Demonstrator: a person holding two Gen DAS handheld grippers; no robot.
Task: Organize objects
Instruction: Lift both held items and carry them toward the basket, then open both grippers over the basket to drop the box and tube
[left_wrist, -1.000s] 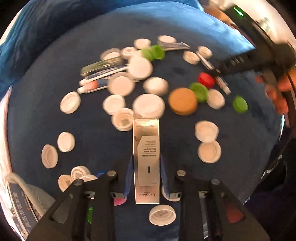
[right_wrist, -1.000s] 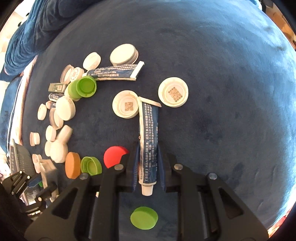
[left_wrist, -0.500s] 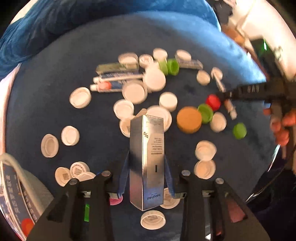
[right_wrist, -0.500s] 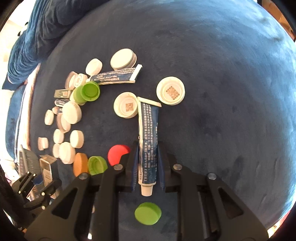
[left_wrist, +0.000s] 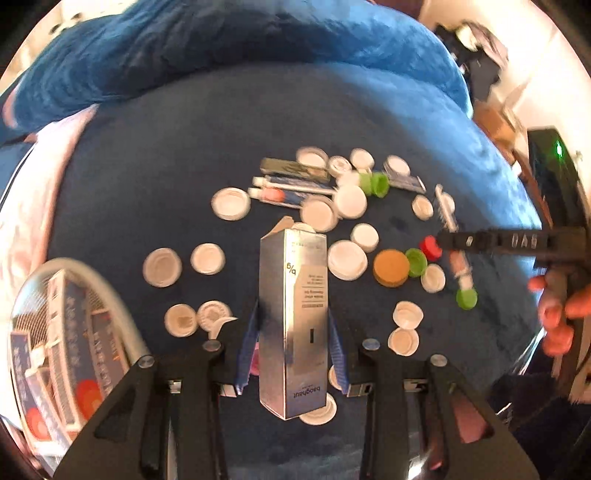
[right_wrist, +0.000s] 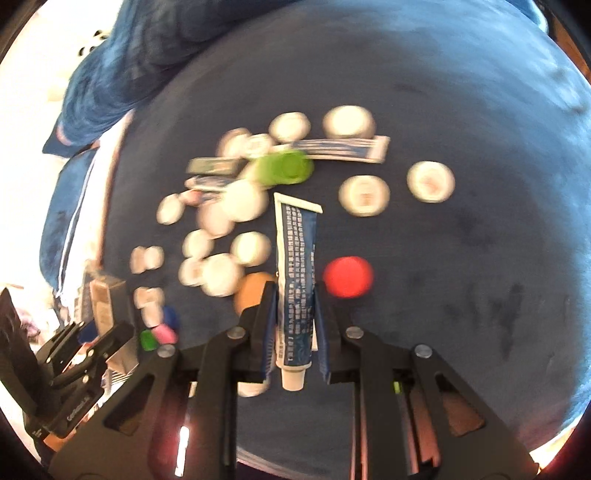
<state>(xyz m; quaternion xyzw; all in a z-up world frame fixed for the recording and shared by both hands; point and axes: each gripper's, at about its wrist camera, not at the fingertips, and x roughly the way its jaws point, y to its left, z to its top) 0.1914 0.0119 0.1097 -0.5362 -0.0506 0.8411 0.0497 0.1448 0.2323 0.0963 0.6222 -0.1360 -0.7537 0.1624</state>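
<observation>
Above cloth (left_wrist: 221, 122), both tongs lifted box (left_wrist: 293, 317), tube (right_wrist: 297, 280).

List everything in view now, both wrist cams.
Box: one, silver, held in left gripper.
Tube: one, blue-white, held in right gripper.
White caps: many, scattered over the blue cloth.
Green caps: several, among the white ones.
Red cap: one, right of the tube.
Orange cap: one, beside a green cap.
Other tubes: a few, far side of the pile.
Basket: one, white, left edge, holds boxes.
Left gripper: shut on box.
Right gripper: shut on tube.
</observation>
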